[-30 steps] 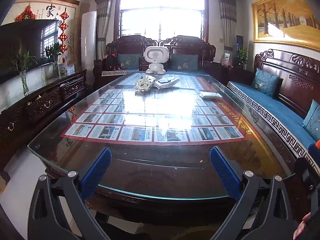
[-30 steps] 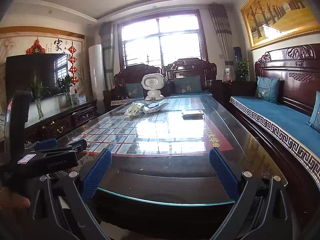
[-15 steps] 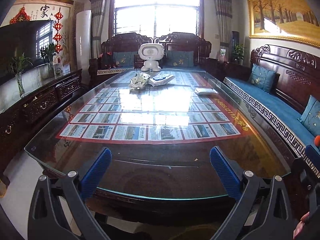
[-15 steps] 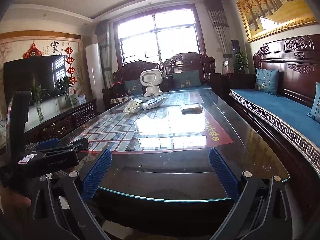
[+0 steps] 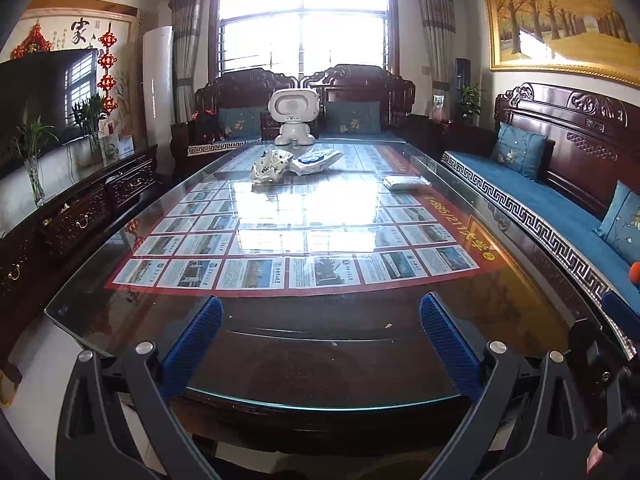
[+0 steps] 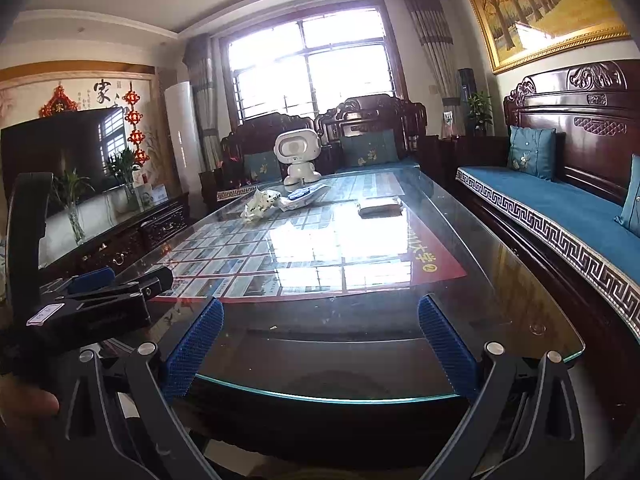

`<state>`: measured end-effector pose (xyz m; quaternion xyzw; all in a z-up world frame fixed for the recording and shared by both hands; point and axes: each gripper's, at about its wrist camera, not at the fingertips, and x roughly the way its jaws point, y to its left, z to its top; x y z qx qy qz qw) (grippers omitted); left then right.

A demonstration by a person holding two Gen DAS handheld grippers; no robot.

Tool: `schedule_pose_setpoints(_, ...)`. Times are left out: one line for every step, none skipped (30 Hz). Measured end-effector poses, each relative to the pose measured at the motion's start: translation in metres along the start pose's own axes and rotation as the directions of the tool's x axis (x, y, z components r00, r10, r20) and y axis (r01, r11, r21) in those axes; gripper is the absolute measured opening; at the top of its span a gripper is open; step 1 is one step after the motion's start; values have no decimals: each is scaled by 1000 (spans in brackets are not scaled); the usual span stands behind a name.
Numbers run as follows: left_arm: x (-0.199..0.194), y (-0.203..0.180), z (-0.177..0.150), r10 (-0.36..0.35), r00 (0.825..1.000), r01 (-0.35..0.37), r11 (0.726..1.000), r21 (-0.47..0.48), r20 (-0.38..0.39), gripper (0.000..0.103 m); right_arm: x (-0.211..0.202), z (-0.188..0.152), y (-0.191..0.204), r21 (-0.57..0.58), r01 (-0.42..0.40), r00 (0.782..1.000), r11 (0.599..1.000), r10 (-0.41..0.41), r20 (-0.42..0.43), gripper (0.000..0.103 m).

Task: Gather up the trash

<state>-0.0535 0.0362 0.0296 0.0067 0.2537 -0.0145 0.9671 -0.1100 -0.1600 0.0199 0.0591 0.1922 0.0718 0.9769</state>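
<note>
Left gripper (image 5: 320,344) with blue ribbed pads spread wide, nothing between them, held at the near end of the long glass-covered dark wood tabletop (image 5: 320,340). Right gripper (image 6: 320,344) also spread wide and empty, at the same near edge, just to the right of the left one; the left tool's black body (image 6: 92,312) shows at the left of the right wrist view, with part of a hand (image 6: 24,404) below it.

Trash all sits at the far end of the tabletop, well apart from both grippers: crumpled white plastic bag with dark print (image 5: 271,166), just beside it on the right a flat white and blue wrapper (image 5: 316,160), and further right, near the right edge, a flat white folded packet (image 5: 402,182). Behind them a white round-headed toy robot (image 5: 294,116) stands upright at the far edge.

Under the glass a red-bordered poster with rows of small photo cards (image 5: 296,248), strong window glare across it. A few small crumbs (image 5: 387,325) on the dark glass near the left gripper.

Blue-cushioned carved wood bench (image 5: 560,208) along the right side, dark carved cabinet (image 5: 80,216) along the left, gold-framed tree painting (image 5: 560,24) on the right wall
</note>
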Motion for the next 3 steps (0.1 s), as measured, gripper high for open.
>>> schedule_pose_setpoints(3, 1, 0, -4, 1000, 4, 1000, -5, -3, 99, 3, 0, 0, -2, 2, 1000, 1000, -2, -3, 95)
schedule_pose_setpoints(7, 2, 1, -7, 1000, 7, 1000, -10, -9, 99, 6, 1, 0, -4, 5, 1000, 1000, -6, -7, 95)
schedule_pose_setpoints(11, 2, 2, -12, 1000, 12, 1000, -12, -16, 99, 10, 0, 0, -5, 9, 1000, 1000, -9, -12, 95)
